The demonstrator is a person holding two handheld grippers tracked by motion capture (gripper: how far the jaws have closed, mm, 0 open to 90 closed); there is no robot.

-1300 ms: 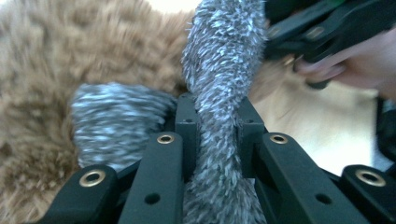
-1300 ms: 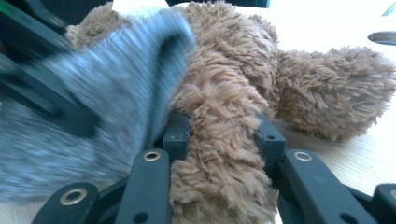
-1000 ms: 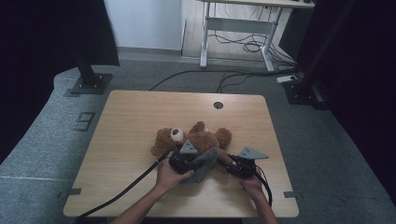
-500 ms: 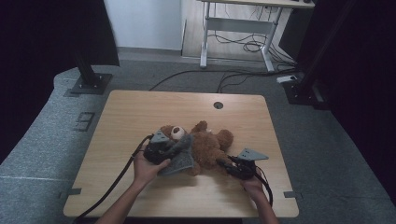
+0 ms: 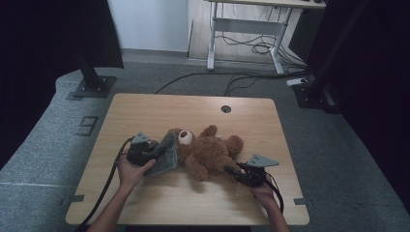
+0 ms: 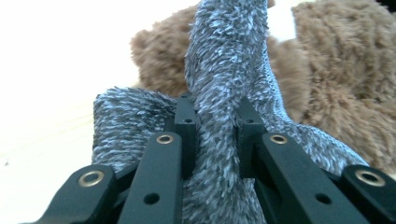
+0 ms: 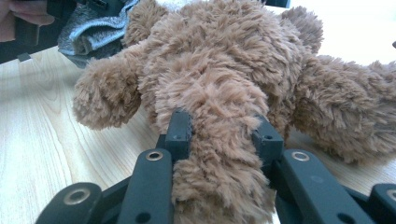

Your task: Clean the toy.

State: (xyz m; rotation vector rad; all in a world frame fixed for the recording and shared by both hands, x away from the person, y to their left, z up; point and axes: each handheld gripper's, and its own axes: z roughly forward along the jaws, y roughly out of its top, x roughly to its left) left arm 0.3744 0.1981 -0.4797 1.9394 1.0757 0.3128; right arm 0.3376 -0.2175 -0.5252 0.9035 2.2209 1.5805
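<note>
A brown teddy bear [image 5: 208, 152] lies on its back in the middle of the wooden table [image 5: 145, 116], head to the left. A grey fuzzy cloth [image 5: 164, 157] rests against its head. My left gripper [image 5: 157, 151] is shut on a fold of that grey cloth [image 6: 224, 93], with the bear's fur [image 6: 336, 84] just behind it. My right gripper [image 5: 231, 170] is shut on one leg of the bear [image 7: 219, 154], low at the bear's right end. In the right gripper view the cloth [image 7: 95, 30] and the left hand show beyond the bear's arm.
The table's far half is bare wood with a round cable hole [image 5: 226, 109]. A black stand base [image 5: 92, 87] sits on the carpet beyond the left corner. A white desk frame [image 5: 246, 29] and loose cables lie on the floor behind.
My left gripper has carried the grey cloth leftward, from over the bear's belly to beside its head. The bear has shifted and turned slightly. The right gripper has stayed in place on the leg.
</note>
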